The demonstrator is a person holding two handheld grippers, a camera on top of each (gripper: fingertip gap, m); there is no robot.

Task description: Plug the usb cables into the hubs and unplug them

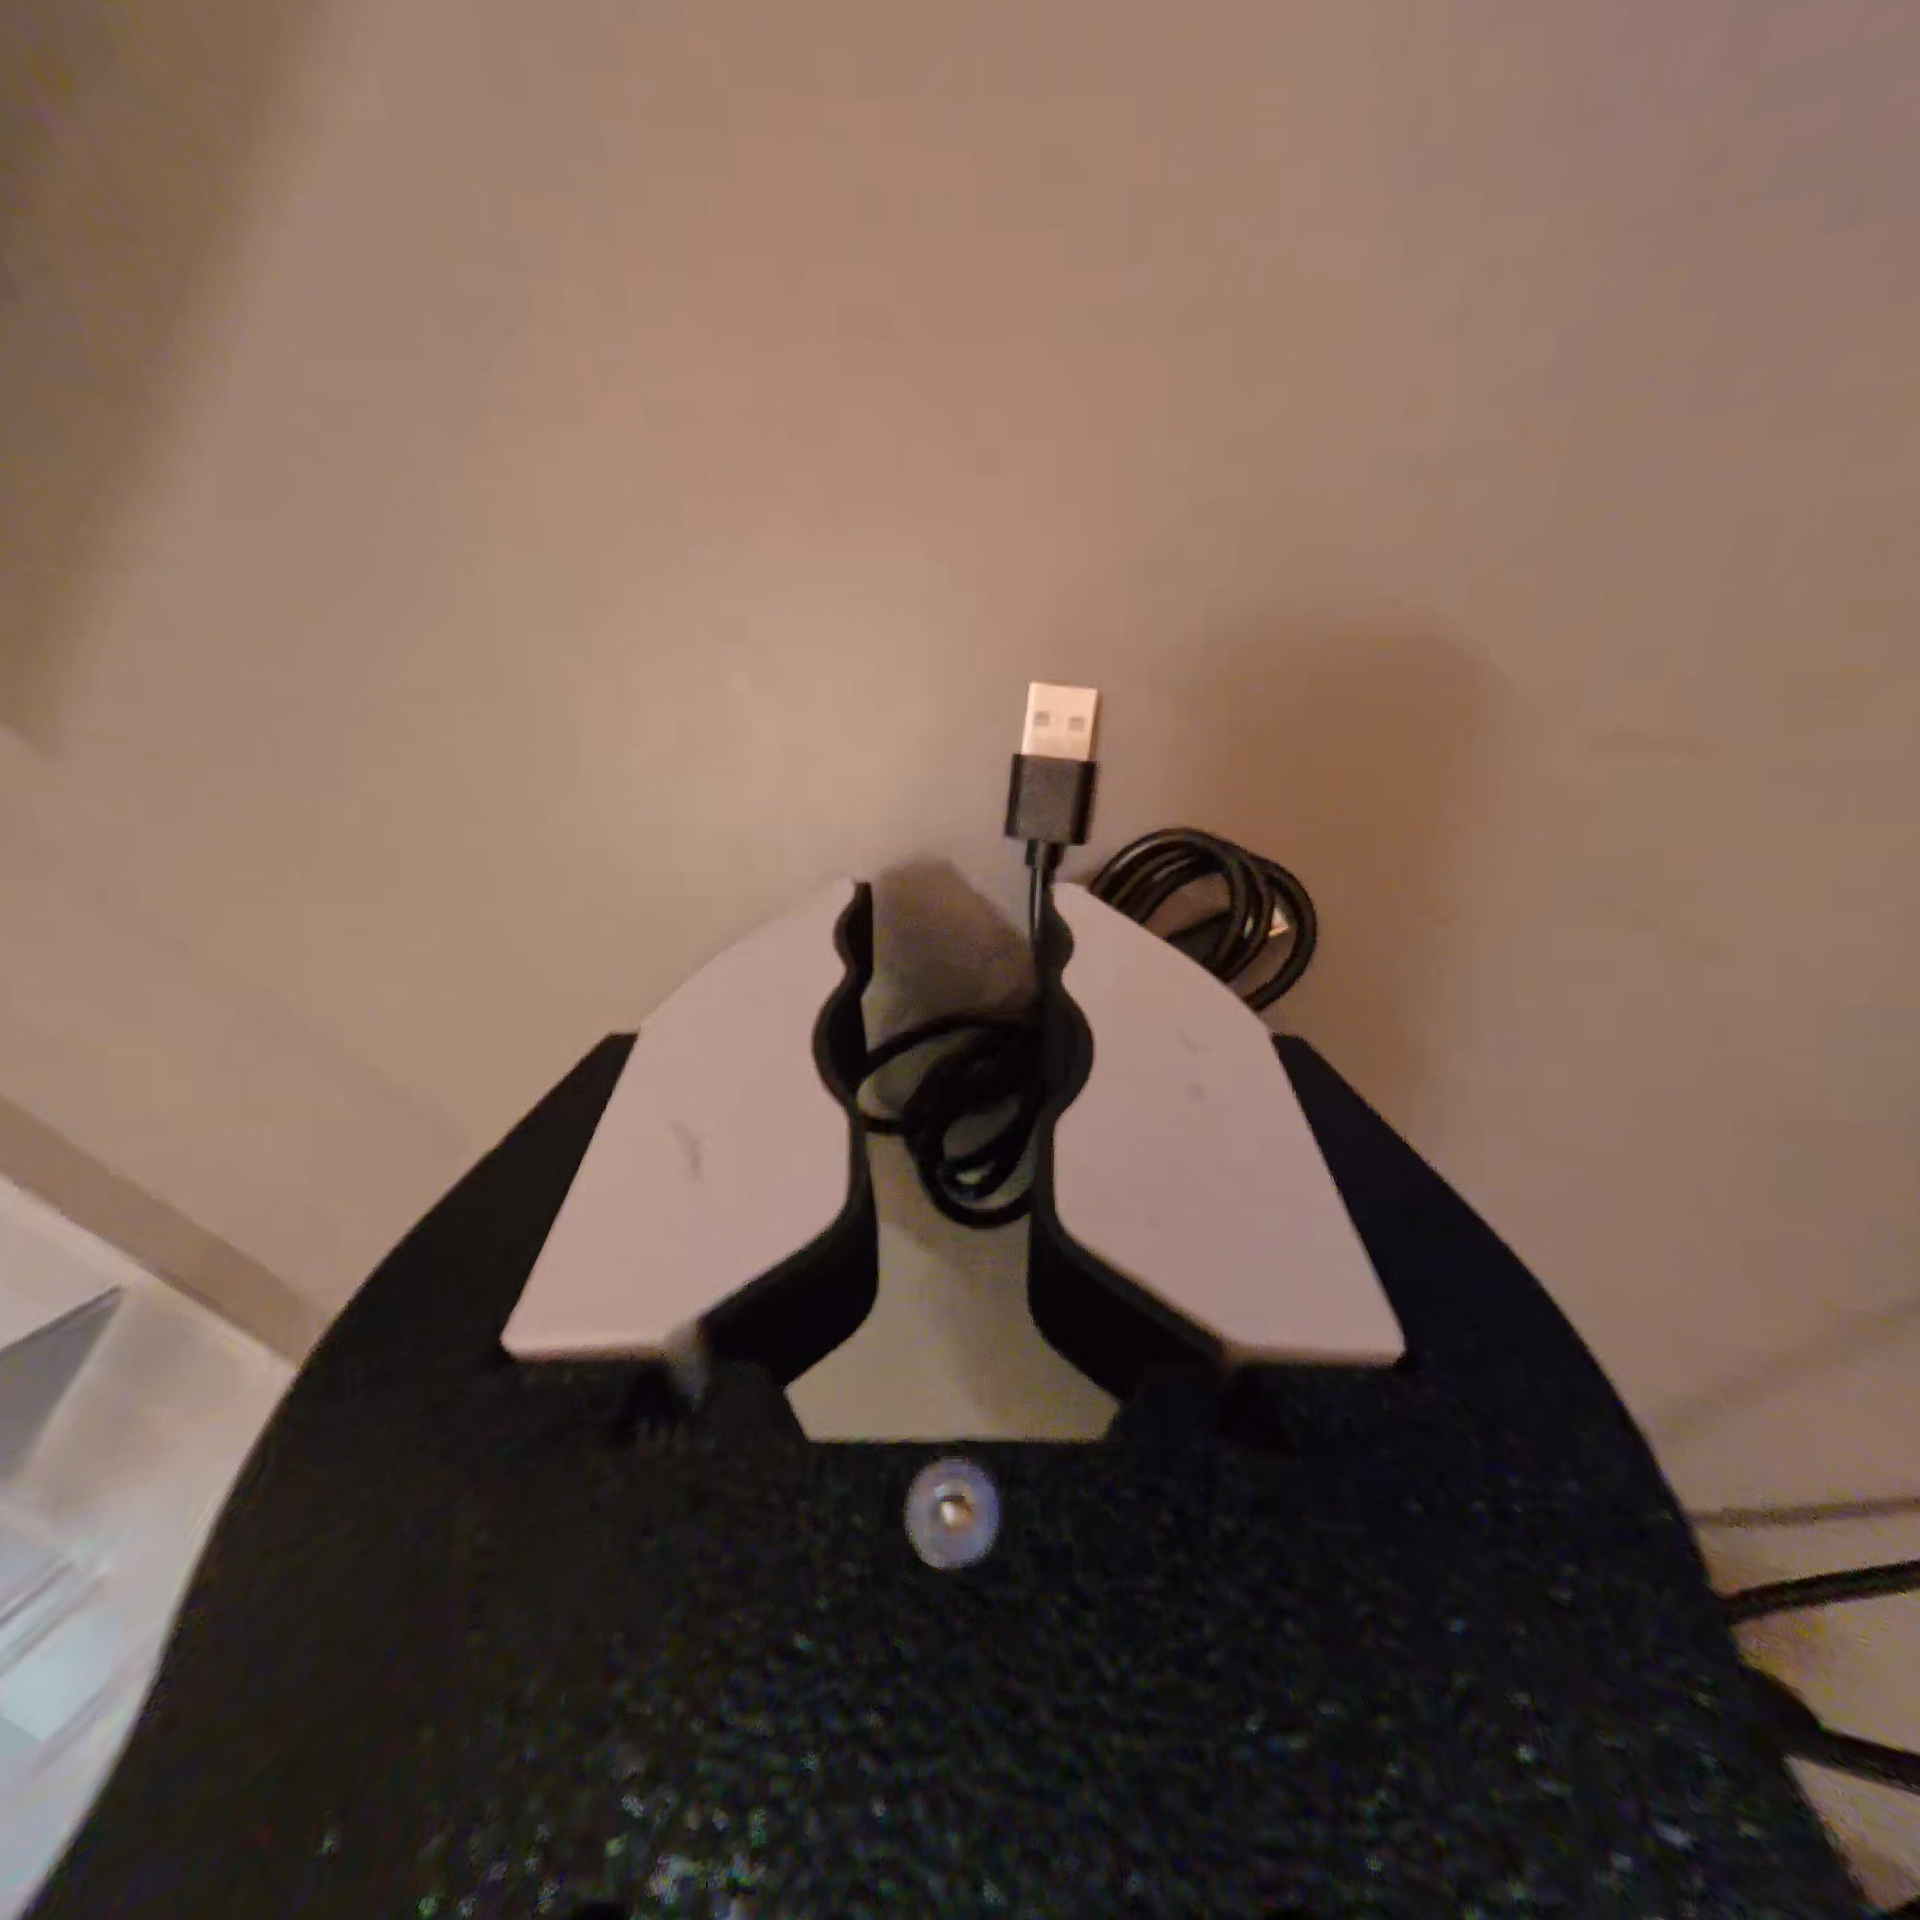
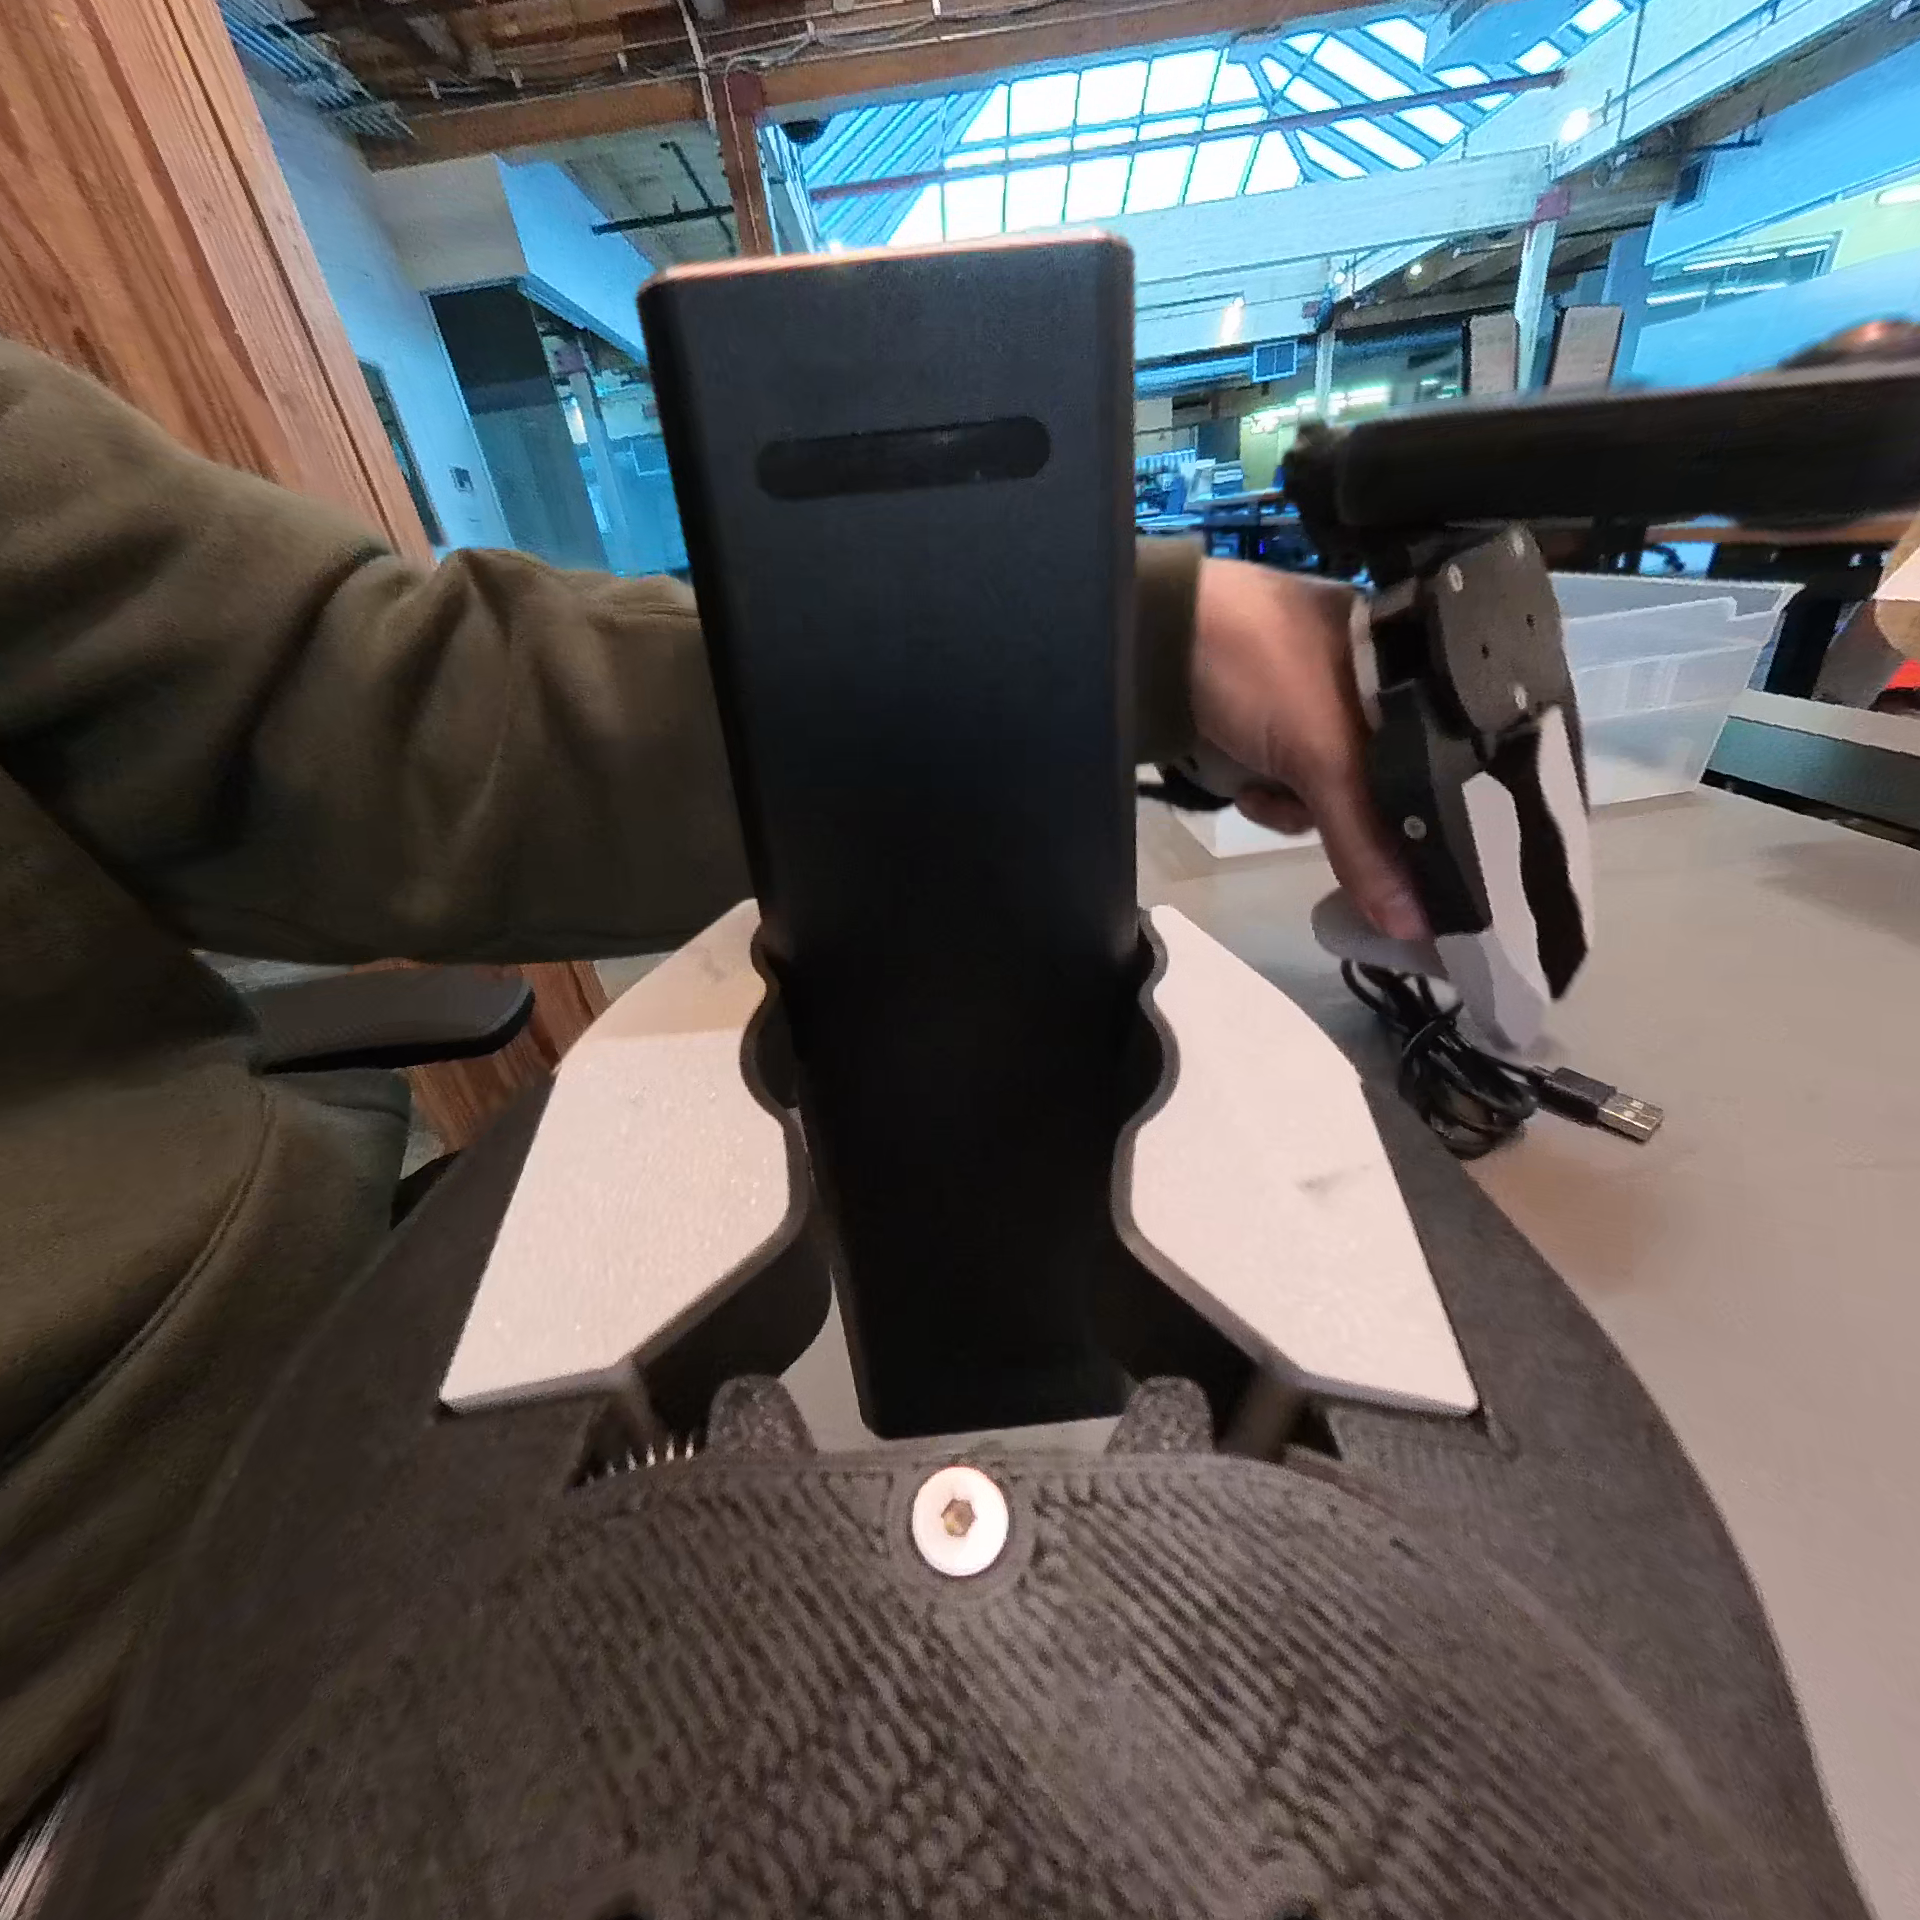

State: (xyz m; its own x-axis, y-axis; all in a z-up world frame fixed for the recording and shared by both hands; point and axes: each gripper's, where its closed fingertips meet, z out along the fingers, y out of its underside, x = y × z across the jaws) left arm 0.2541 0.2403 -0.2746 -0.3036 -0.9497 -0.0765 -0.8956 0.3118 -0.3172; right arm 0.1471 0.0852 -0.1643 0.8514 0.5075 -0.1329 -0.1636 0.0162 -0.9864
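Note:
My right gripper (image 2: 951, 925) is shut on a black box-shaped usb hub (image 2: 914, 727) and holds it upright, off the table; a long dark slot shows near its top. A black usb cable (image 1: 1216, 914) lies coiled on the grey table (image 1: 935, 416), its metal plug (image 1: 1055, 758) pointing away just past my left fingertips. My left gripper (image 1: 956, 904) is open and hovers over the cable, with loops of it showing between the fingers. In the right wrist view the left gripper (image 2: 1527, 997) points down over the cable (image 2: 1455, 1081) and plug (image 2: 1621, 1117).
A person's hand (image 2: 1288, 717) and olive sleeve (image 2: 312, 727) reach across behind the hub. A clear plastic bin (image 2: 1662, 665) stands at the table's far side. More dark cables (image 1: 1818, 1600) lie to the left gripper's right. A wooden post (image 2: 156, 260) stands at the left.

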